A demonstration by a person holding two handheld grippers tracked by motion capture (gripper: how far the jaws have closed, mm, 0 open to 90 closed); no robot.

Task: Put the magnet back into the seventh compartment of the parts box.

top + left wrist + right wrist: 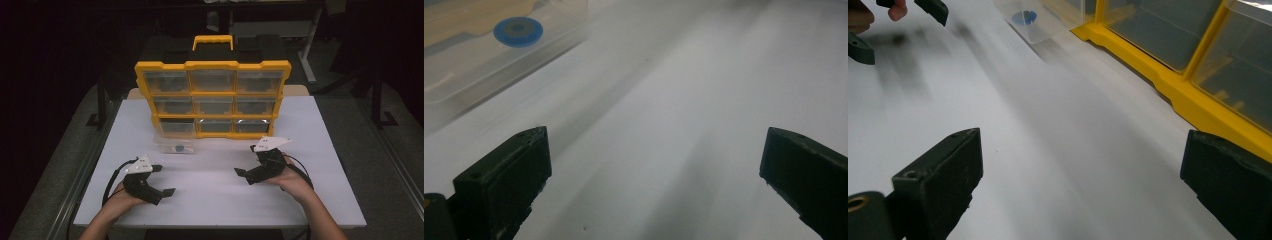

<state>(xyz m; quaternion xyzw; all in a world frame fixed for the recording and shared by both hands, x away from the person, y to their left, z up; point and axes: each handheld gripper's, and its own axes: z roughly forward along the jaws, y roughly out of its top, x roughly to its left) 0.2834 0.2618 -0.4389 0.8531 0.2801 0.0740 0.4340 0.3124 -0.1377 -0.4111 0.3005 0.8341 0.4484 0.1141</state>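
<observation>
A yellow organiser [212, 97] with clear drawers stands upright at the back of the white table [215, 200]. One clear drawer [174, 144] lies pulled out on the table in front of its lower left, with a small blue ring [178, 147] inside. That ring [518, 31] and its drawer [469, 65] appear up left in the left gripper view. My left gripper [163, 180] rests open near the front left, nothing between its jaws. My right gripper [247, 160] is open at the right, pointing left, also holding nothing. The organiser's yellow base [1168, 85] runs along its right side.
The organiser has a yellow carry handle [213, 41] on top. Dark floor and table legs surround the table. Bare white tabletop [210, 170] lies between the two grippers. In the right gripper view the other gripper's jaws [933, 9] show at top left.
</observation>
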